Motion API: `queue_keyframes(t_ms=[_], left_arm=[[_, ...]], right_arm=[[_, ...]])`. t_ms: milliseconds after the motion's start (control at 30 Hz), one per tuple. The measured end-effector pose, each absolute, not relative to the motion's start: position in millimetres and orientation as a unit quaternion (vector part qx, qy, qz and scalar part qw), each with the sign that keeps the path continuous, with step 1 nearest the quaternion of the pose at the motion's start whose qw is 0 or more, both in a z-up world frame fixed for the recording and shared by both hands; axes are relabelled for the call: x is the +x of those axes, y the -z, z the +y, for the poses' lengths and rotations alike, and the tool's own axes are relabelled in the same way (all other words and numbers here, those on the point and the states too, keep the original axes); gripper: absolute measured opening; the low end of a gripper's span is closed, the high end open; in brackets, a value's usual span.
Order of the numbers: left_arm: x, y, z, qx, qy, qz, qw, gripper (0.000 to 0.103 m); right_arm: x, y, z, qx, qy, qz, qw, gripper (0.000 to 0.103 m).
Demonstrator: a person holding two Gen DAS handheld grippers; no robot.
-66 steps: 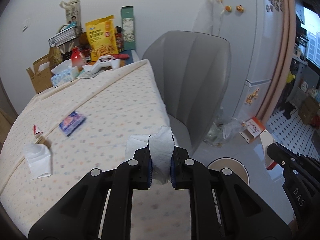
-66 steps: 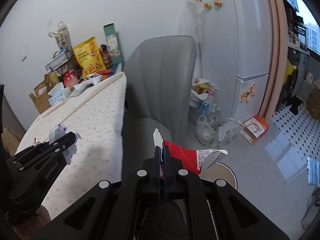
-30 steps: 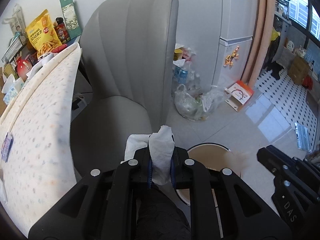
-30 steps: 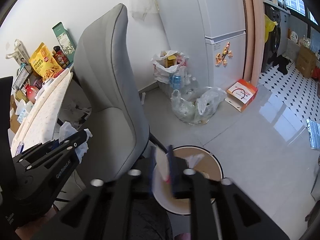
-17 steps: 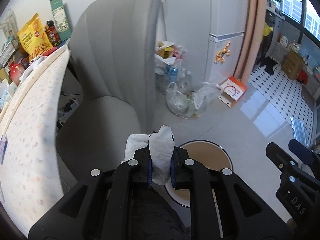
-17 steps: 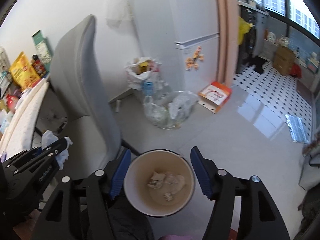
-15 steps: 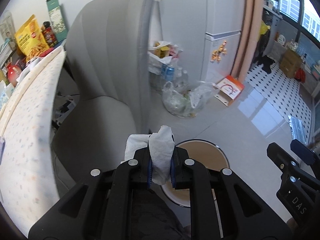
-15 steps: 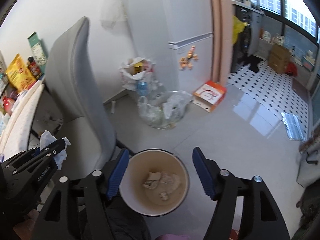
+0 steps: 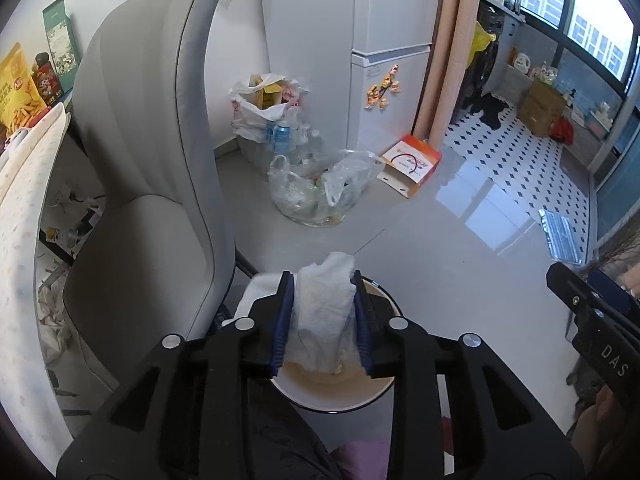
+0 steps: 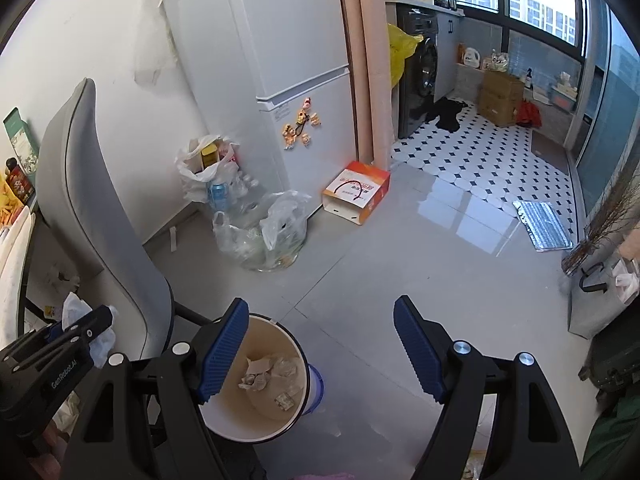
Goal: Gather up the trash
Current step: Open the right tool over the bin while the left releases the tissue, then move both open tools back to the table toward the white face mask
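Held crumpled tissue over bin; left gripper opening around it, six o'clock. Right gripper opening, empty. Best released squarely above.

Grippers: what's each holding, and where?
Left gripper: crumpled tissue between its opening pads, gripped mid-wad, above the trash bin. Right gripper: nothing, jaws opening.

We cannot see most of the trash bin from the left wrist: the crumpled tissue and the left hand-held gripper cover it. Beside the bin, the tabletop is cut off by the left edge. The scraps inside the bin are too small to identify.
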State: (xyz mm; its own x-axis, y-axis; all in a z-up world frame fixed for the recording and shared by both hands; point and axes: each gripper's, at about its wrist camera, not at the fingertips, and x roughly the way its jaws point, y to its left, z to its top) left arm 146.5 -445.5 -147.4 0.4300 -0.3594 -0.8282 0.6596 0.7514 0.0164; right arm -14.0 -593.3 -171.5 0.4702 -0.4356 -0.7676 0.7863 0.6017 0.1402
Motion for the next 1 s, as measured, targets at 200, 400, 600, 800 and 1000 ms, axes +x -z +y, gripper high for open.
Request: queue_keyframes(t_ms=[200, 400, 600, 800, 1000], left_arm=[[144.4, 141.1, -439.4, 0.172, 0.299, 0.427, 0.836, 0.069], [144.9, 127.4, -428.8, 0.155, 0.304, 0.423, 0.839, 0.069], [142.6, 110.1, -408.8, 0.152, 0.284, 0.405, 0.855, 0.072], [145.9, 80.5, -364.6, 0.133, 0.242, 0.377, 0.884, 0.085], [146.2, 52.9, -314.9, 0.120, 0.209, 0.348, 0.906, 0.094]], right_arm=[[-12.5, 166.5, -587.1, 0.250, 0.359, 0.354, 0.827, 0.075], [-12.1, 156.7, -580.3, 0.248, 0.355, 0.344, 0.833, 0.075], [-9.6, 142.2, -563.6, 0.246, 0.343, 0.334, 0.843, 0.077], [2.6, 118.1, -531.6, 0.226, 0.319, 0.319, 0.863, 0.088], [14.5, 89.6, -487.6, 0.219, 0.276, 0.305, 0.885, 0.092]])
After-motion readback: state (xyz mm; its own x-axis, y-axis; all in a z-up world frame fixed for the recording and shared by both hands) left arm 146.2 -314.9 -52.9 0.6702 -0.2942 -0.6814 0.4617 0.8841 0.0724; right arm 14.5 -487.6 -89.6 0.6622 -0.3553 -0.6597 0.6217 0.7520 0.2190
